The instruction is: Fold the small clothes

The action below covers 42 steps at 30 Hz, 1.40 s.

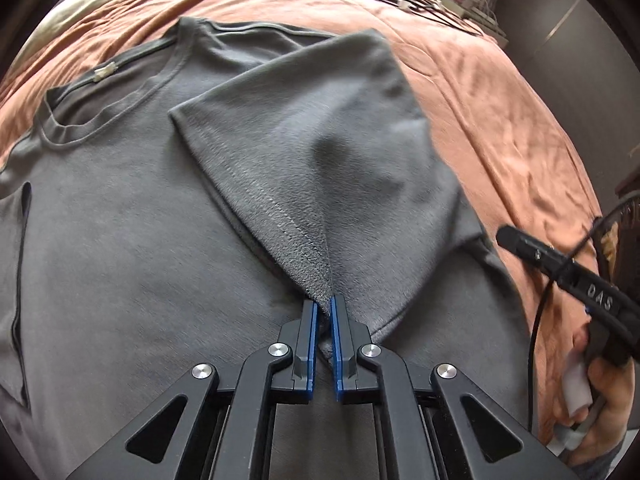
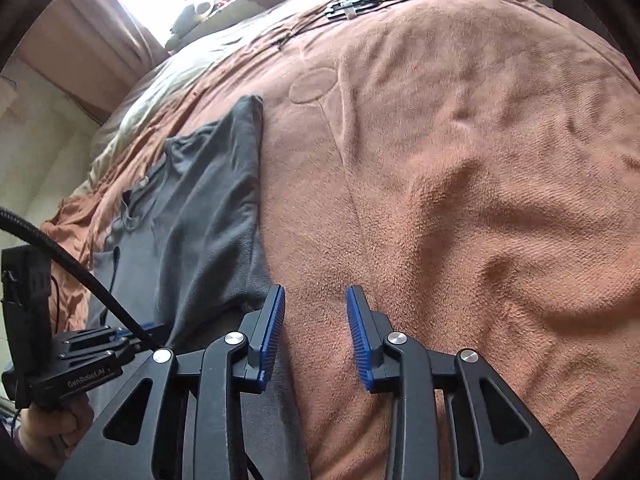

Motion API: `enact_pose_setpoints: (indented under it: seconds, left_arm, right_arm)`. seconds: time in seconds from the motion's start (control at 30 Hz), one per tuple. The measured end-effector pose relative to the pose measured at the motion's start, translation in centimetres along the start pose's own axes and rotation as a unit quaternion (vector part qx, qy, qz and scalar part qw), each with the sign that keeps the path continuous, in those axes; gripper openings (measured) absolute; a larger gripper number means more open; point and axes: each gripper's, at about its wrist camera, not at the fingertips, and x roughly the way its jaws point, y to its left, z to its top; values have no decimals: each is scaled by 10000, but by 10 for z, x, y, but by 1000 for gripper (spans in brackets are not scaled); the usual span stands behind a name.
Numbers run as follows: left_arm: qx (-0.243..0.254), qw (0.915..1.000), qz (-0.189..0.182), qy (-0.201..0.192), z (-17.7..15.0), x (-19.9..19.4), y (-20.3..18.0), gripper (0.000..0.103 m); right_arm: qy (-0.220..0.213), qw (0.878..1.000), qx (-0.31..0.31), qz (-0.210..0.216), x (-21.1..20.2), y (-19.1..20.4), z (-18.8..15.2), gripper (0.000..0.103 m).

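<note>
Grey T-shirt [image 1: 120, 240] lies flat on the bed, spread ahead of and to the left of the left gripper [image 1: 325, 308]. Soft knit, matte, slightly fuzzy nap. Ribbed round neckline [image 1: 68, 136] sits far ahead-left of the jaws, small pale label [image 1: 105, 72] at the back of the collar. One sleeve [image 1: 312, 128] is folded over onto the chest: a broad triangular flap with a stitched hem line running down its middle, narrowing to a point that goes right into the jaws. Left jaws clenched on that sleeve tip, cloth bunched between the blue pads [image 1: 313, 332]. A dark seam or side edge runs along the shirt well left of the jaws.

Right gripper [image 2: 316, 296] hovers over the blanket [image 2: 460, 200], jaws apart with nothing between them, blue ribbed pads [image 2: 276, 320] facing each other. The shirt's edge lies just left of the left-hand finger; from this view the shirt reads as a long grey strip running away ahead-left.

Blanket is salmon-orange terry, looped pile, rumpled into soft ridges and dents, a faint round stitched patch far ahead of the right jaws. Black cables [image 2: 360, 0] lie at the far end of the bed. A hand [image 1: 600, 384] grips the other gripper's handle, to the right of the left jaws.
</note>
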Motion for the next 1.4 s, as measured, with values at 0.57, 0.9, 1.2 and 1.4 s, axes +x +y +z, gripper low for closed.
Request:
enact_pose_setpoints:
  seconds: [0.57,0.9,1.2,1.4]
  left_arm:
    - [-137,9992,72,-371,16,-26,26,44]
    - [-92,9964,643,-552,26,-20,48,47]
    - [-105,9932,959,-649,54,-9,67,47]
    - [39,9912,944,-930,75,-17,64,47]
  right_arm:
    - [716,9688,933,2180,29,-5,-10,57]
    - [110,9833,930,1557,29,-15,-7,55]
    - [-2,9936,285,1092,-4,10,-6,55]
    - [-35,9989,-49,474,7,11,-5,52]
